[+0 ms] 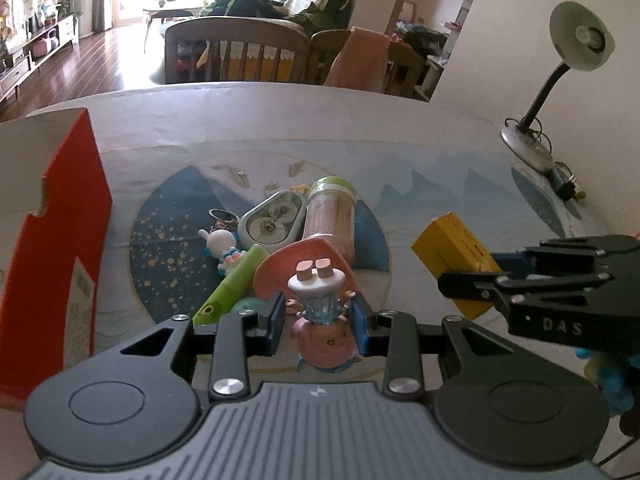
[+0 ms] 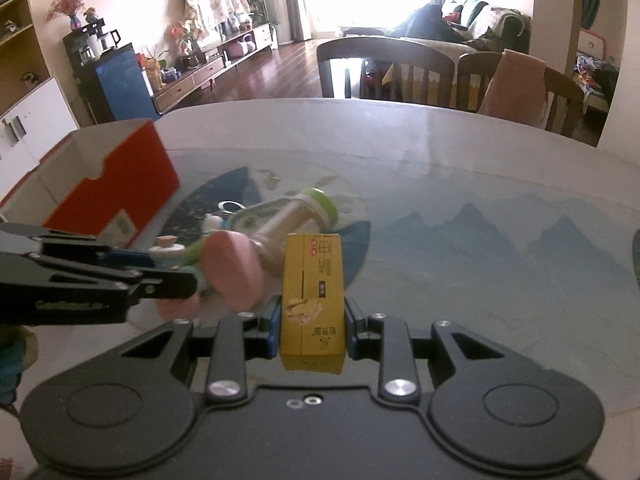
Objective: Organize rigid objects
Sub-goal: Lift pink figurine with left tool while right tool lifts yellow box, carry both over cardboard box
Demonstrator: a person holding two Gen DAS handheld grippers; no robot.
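My left gripper [image 1: 320, 312] is shut on a small doll figure [image 1: 322, 312] with a pink head and pale blue dress, held upside down above the pile. My right gripper [image 2: 312, 316] is shut on a yellow carton [image 2: 313, 296], also visible in the left wrist view [image 1: 454, 256]. On the table lie a pink dish [image 1: 280, 264], a green-capped jar [image 1: 330, 216], a pale blue case [image 1: 272, 220], a green tube [image 1: 232, 284] and a white bunny keychain [image 1: 222, 246]. An open red box [image 1: 60, 248] stands at the left; it also shows in the right wrist view [image 2: 116, 188].
A desk lamp [image 1: 560, 92] with a plug stands at the table's far right. Wooden chairs [image 2: 384, 68] stand behind the far edge. The table [image 2: 480, 184] has a blue mountain-print cover.
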